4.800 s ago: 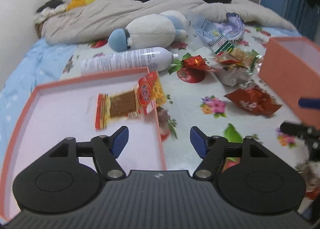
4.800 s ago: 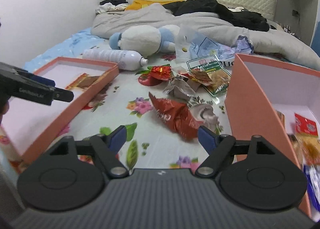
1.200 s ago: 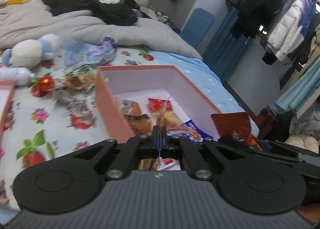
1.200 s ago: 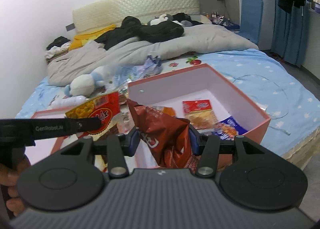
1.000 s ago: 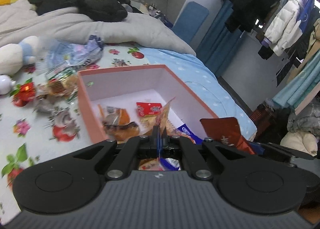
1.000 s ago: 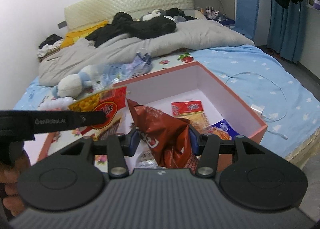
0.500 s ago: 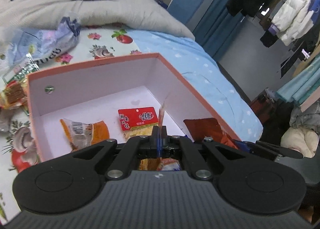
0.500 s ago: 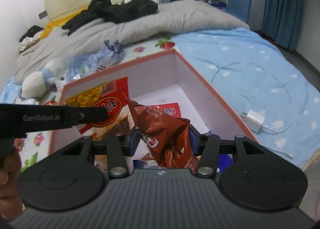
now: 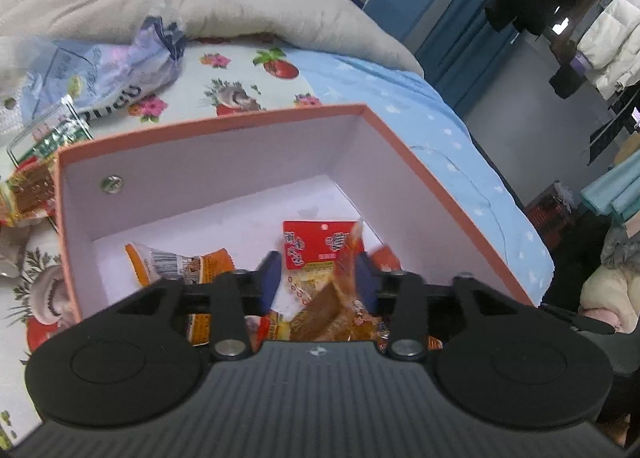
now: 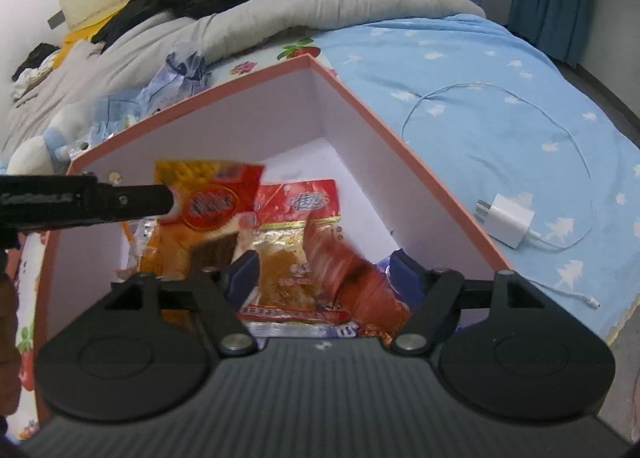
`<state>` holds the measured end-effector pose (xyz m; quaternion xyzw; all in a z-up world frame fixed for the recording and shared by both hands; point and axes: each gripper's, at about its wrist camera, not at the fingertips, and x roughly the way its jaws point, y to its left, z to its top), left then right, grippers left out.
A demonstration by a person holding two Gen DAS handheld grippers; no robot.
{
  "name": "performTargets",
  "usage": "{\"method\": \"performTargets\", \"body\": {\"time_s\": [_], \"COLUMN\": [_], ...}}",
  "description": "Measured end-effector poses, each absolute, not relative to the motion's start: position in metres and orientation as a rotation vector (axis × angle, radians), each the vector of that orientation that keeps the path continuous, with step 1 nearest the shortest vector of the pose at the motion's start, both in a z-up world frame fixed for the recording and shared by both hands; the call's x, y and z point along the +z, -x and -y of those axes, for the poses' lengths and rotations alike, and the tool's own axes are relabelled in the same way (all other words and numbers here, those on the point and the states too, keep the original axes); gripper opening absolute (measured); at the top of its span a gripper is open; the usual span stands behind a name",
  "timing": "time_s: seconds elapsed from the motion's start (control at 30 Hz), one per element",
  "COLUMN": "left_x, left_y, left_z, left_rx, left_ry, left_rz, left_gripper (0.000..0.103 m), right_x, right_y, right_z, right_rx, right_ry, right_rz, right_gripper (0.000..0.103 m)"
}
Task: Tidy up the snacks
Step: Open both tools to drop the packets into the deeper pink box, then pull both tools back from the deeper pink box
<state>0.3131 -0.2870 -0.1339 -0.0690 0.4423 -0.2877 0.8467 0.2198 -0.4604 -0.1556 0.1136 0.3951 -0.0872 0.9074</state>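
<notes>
An open pink box (image 9: 420, 173) lies on the bed and holds several snack packets. My left gripper (image 9: 318, 272) is open over the box, and the yellow-and-red snack packet (image 9: 344, 290) falls between its fingers; it is blurred. It also shows in the right wrist view (image 10: 200, 213) beside the left gripper's finger (image 10: 132, 199). My right gripper (image 10: 322, 272) is open above the box (image 10: 400, 141), and the dark red snack bag (image 10: 356, 282) drops from it, blurred. A red-topped packet (image 9: 316, 244) lies flat on the box floor.
More snack packets (image 9: 30, 187) and a crumpled plastic bag (image 9: 108, 69) lie on the flowered sheet left of the box. A white charger with its cable (image 10: 506, 219) lies on the blue sheet to the right. A grey duvet (image 10: 320, 1) and a plush toy (image 10: 36, 149) lie behind.
Both grippers have moved over the box, lowered and opened. The yellow-and-red packet and the dark red bag have been let go and are falling into the box.
</notes>
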Motion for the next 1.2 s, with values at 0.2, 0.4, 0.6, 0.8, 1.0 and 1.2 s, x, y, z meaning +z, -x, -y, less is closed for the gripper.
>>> {"method": "performTargets", "body": {"time_s": [0.2,0.4,0.6,0.8,1.0,1.2], "left_x": [-0.105,-0.067,-0.033,-0.01,0.002,0.0], "left_y": [-0.288,-0.248,-0.196,-0.142,-0.091,-0.048], "left_z": [0.27,0.24,0.204,0.165,0.136,0.11], "left_rx": [-0.604,-0.589,-0.564,-0.526,-0.51,-0.485], "left_ry": [0.127,0.145,0.142,0.148,0.142,0.156], "left_rz": [-0.884,-0.822,-0.759,-0.708,-0.674,-0.659], "left_gripper": [0.048,0.048,0.048,0.048,0.048,0.048], "right_x": [-0.132,-0.105,-0.082,-0.065,-0.057,-0.057], "right_y": [-0.198,-0.16,-0.121,-0.081,-0.045,-0.017], "right_z": [0.45,0.432,0.412,0.389,0.363,0.333], "right_rx": [-0.164,-0.147,-0.122,-0.099,-0.066,-0.003], "right_ry": [-0.231,-0.232,-0.227,-0.232,-0.225,-0.217], "right_rz": [-0.756,-0.698,-0.637,-0.579,-0.549,-0.538], "right_gripper": [0.074,0.074,0.074,0.074,0.074,0.074]}}
